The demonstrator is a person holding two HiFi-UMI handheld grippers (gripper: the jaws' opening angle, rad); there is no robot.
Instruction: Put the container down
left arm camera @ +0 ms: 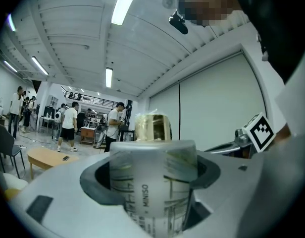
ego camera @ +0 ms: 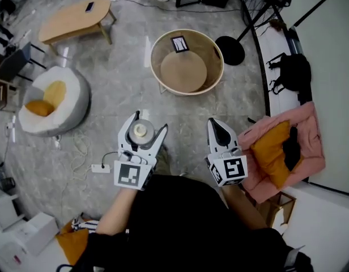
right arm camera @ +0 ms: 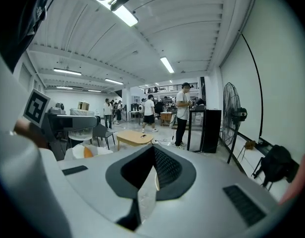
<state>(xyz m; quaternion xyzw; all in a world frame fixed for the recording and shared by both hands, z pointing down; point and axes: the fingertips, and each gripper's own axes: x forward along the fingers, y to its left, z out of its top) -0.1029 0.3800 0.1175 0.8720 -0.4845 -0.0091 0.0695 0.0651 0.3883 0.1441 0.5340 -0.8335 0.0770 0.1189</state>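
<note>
Snugly, left tongs (ego camera: pixel 142 131) clamp a frosted cylindrical container (left arm camera: pixel 152 180).

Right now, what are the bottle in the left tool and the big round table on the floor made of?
The bottle looks like frosted plastic or glass: cloudy, see-through walls. Its cap is shiny gold, maybe metal or foil. The round table looks like pale matt wood: tan, thin bent rim.

two grippers (ego camera: pixel 146 124) (ego camera: pixel 216 126), one container (ego camera: pixel 140 130), one basket (ego camera: pixel 211 49), one beanbag (ego camera: pixel 73 102)
</note>
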